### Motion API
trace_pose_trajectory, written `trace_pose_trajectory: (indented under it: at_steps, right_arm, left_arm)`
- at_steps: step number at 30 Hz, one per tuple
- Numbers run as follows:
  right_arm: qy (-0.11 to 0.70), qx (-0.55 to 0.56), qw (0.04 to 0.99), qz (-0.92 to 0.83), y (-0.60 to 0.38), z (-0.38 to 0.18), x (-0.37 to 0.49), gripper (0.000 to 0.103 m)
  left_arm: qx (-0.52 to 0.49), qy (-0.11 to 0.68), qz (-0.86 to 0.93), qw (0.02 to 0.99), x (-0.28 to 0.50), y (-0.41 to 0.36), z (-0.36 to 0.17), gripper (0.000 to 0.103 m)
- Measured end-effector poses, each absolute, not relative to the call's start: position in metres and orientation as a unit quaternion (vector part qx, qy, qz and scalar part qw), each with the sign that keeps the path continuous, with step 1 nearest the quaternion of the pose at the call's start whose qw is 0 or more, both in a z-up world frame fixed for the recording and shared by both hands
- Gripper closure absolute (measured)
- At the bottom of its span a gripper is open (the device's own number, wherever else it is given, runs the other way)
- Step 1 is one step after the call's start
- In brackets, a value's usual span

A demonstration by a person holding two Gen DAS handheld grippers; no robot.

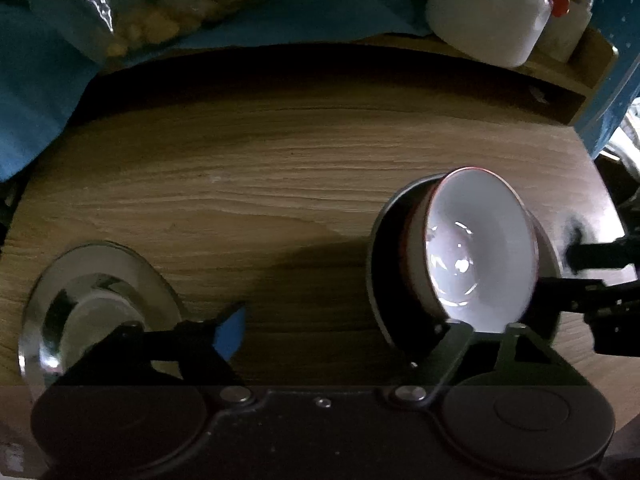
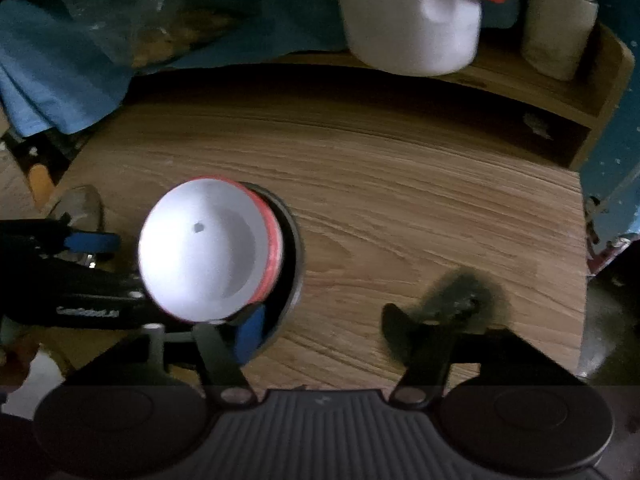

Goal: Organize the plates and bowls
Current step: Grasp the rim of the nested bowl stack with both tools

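Observation:
A bowl, white inside and red outside, stands tilted on its side in a dark plate on the wooden table. It also shows in the right wrist view, with the dark plate behind it. My left gripper is open, its right finger under the bowl's rim and its blue-padded left finger over bare table. My right gripper is open, its blue-padded left finger beside the bowl. A steel plate with a steel bowl sits at the left.
A wooden shelf runs along the back with a white jug with a red lid and a grey flask. Blue cloth and a plastic bag of food lie at the back left. The table's right edge is close.

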State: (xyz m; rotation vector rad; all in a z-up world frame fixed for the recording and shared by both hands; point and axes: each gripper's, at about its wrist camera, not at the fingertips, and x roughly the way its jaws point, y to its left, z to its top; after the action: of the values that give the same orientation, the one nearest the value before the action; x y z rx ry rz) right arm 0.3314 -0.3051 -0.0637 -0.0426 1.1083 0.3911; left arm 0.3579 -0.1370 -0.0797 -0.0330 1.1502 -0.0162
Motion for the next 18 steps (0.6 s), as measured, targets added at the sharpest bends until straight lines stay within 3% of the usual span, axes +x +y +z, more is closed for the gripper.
trace_pose_trajectory:
  at_steps: [4, 8, 13, 18]
  right_arm:
    - [0.521, -0.017, 0.828, 0.204, -0.3013, -0.0625, 0.331, 0.06]
    - [0.52, -0.011, 0.826, 0.215, -0.2989, -0.0622, 0.3297, 0.073]
    - [0.519, -0.006, 0.824, 0.225, -0.2961, -0.0615, 0.328, 0.081]
    - [0.52, 0.005, 0.824, 0.226, -0.2989, -0.0626, 0.3278, 0.082]
  left_arm:
    - [-0.026, 0.543, -0.016, 0.839, 0.3569, -0.1355, -0.0794, 0.032]
    - [-0.036, 0.54, -0.031, 0.84, 0.3546, -0.1337, -0.0783, 0.045]
    - [-0.04, 0.538, -0.046, 0.841, 0.3522, -0.1374, -0.0776, 0.057]
    - [-0.047, 0.534, -0.067, 0.842, 0.3522, -0.1405, -0.078, 0.079]
